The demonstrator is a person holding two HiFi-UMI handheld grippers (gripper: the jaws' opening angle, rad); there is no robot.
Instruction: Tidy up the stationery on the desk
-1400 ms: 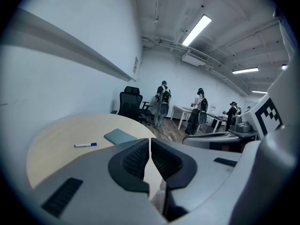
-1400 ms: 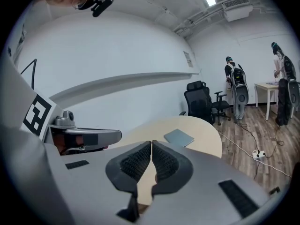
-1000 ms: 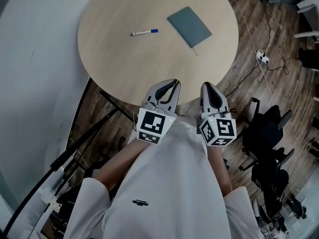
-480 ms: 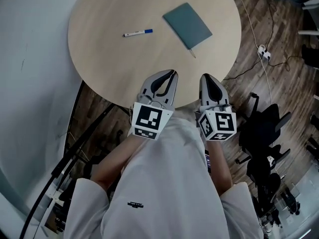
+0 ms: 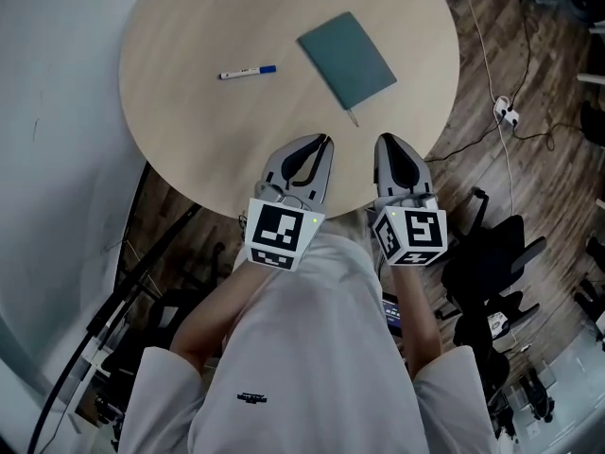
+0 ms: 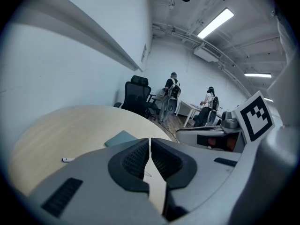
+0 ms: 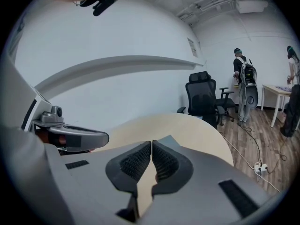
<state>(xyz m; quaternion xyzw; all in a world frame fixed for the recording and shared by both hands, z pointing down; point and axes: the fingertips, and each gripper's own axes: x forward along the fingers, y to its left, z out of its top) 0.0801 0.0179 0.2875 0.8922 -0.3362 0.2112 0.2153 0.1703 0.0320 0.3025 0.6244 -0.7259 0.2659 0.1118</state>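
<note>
Two grippers: I count one left gripper (image 5: 323, 139) and one right gripper (image 5: 381, 139). They sit side by side over the near edge of the table, both pointing across it.
Left gripper state: in the left gripper view the ribbed pads meet, with only a hairline gap between them. Nothing is held.
Right gripper state: in the right gripper view the jaws are fully together. Nothing is held.
Marker cubes: two, one on each gripper, left cube (image 5: 281, 235) and right cube (image 5: 411, 237).
Table: one round table with a pale wood top (image 5: 189, 112).
Marker: one white marker pen with a blue cap (image 5: 248, 71). It lies flat on the far left part of the top, well apart from both grippers.
Notebook: one grey-green rectangular notebook (image 5: 346, 59), closed and flat. It lies right of the marker, apart from it, and beyond the grippers.
Third item: one thin pale stick (image 5: 352, 116) at the notebook's near corner. It is too small for me to tell what it is.
Chairs: one black office chair (image 5: 496, 253) on the wood floor at right. I cannot separate the dark shapes below it.
People: two standing people (image 6: 172, 89) far back in the left gripper view, too small for detail.
Hidden: the grippers cover the table's near rim. In the left gripper view the jaws cut off the notebook, and only one end of the marker shows.
</note>
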